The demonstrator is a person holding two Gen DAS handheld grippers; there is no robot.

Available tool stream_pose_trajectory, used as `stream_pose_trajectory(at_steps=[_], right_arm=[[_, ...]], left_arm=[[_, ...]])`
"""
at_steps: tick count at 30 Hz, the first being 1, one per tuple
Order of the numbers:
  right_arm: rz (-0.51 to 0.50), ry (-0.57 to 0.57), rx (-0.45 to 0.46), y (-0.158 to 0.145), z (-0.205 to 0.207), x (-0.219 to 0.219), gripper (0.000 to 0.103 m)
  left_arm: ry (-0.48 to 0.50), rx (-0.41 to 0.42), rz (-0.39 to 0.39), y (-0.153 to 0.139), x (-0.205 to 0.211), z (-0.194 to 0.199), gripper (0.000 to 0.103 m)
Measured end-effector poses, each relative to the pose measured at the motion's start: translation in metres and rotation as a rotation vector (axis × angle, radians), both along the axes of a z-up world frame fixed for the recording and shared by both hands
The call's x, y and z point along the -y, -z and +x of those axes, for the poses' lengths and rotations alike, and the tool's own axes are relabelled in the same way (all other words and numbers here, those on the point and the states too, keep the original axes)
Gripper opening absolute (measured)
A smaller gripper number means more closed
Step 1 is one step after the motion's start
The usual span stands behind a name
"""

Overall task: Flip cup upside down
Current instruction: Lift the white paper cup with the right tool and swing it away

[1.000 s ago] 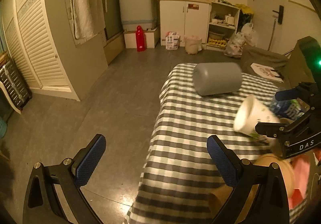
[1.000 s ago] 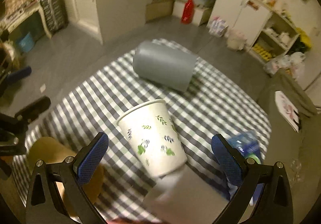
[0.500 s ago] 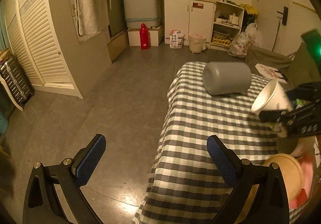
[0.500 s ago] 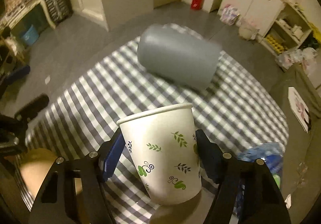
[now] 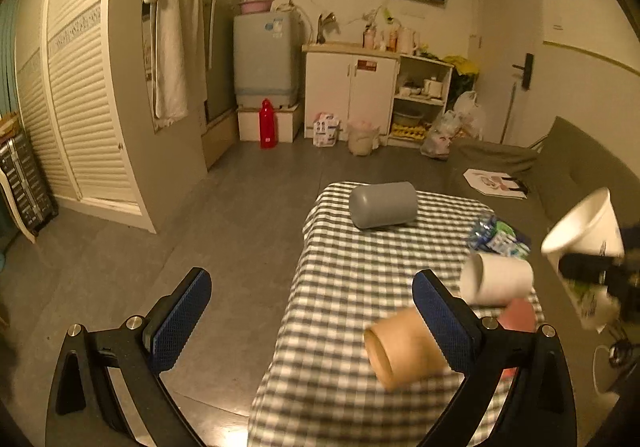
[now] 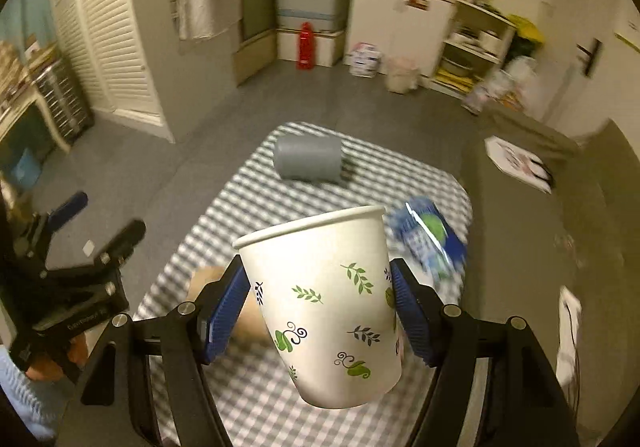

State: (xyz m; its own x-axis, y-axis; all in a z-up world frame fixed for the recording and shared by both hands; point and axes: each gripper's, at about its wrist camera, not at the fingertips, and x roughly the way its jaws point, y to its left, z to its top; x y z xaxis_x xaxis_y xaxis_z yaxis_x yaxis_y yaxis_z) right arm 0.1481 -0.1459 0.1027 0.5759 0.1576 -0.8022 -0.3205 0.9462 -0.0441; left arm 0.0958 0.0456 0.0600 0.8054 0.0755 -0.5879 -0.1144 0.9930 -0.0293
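Note:
My right gripper (image 6: 320,311) is shut on a white paper cup with green leaf prints (image 6: 324,307). It holds the cup in the air above the checked table (image 6: 256,399), mouth away from the camera and tilted. The same cup (image 5: 586,243) shows at the right edge of the left wrist view, mouth up and to the left. My left gripper (image 5: 312,319) is open and empty, low at the table's near left corner, apart from the cup. It also shows at the left of the right wrist view (image 6: 96,215).
A grey cup (image 5: 382,205) lies on its side at the far end of the table. A tan cup (image 5: 400,347) and a white cup (image 5: 496,279) lie on their sides near the front right. A blue packet (image 5: 500,237) lies beside them. A sofa (image 5: 568,175) stands to the right.
My right gripper closed on the leaf-print cup and lifted it up off the table. My left gripper drew back and tilted up, away from the table.

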Motion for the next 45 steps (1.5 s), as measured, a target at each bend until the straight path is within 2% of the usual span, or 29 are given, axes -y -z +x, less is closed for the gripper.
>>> stream_pose_trajectory(at_steps=[4, 8, 14, 19, 25, 32, 34, 35, 36, 41, 45], right_arm=[[0.042, 0.08, -0.019, 0.018, -0.051, 0.0, 0.07], [0.091, 0.148, -0.065, 0.055, -0.082, -0.004, 0.07], [0.13, 0.234, -0.167, 0.122, -0.094, -0.007, 0.07], [0.098, 0.287, -0.154, 0.146, -0.091, 0.002, 0.07], [0.107, 0.313, -0.165, 0.156, -0.082, 0.012, 0.07], [0.151, 0.282, -0.187, 0.16, -0.075, 0.017, 0.071], [0.167, 0.288, -0.178, 0.155, -0.075, 0.021, 0.079], [0.177, 0.294, -0.163, 0.151, -0.077, 0.024, 0.09], [0.187, 0.295, -0.149, 0.146, -0.08, 0.027, 0.091], [0.21, 0.32, -0.039, 0.114, -0.095, 0.058, 0.091], [0.146, 0.402, 0.043, 0.098, -0.105, 0.093, 0.091]], left_arm=[[-0.011, -0.019, 0.005, 0.01, 0.001, -0.034, 0.103], [-0.061, -0.043, 0.004, 0.033, -0.004, -0.059, 0.103], [-0.036, -0.071, 0.034, 0.063, 0.005, -0.08, 0.103], [-0.017, -0.109, 0.019, 0.079, 0.01, -0.078, 0.103], [0.01, -0.123, 0.04, 0.089, 0.021, -0.073, 0.103], [0.042, -0.123, 0.038, 0.087, 0.028, -0.072, 0.103], [0.037, -0.129, 0.037, 0.087, 0.029, -0.071, 0.103], [0.033, -0.133, 0.035, 0.087, 0.03, -0.07, 0.103], [0.033, -0.136, 0.029, 0.086, 0.032, -0.07, 0.103], [0.053, -0.16, -0.029, 0.082, 0.044, -0.075, 0.103], [0.104, -0.193, -0.1, 0.08, 0.069, -0.082, 0.103]])
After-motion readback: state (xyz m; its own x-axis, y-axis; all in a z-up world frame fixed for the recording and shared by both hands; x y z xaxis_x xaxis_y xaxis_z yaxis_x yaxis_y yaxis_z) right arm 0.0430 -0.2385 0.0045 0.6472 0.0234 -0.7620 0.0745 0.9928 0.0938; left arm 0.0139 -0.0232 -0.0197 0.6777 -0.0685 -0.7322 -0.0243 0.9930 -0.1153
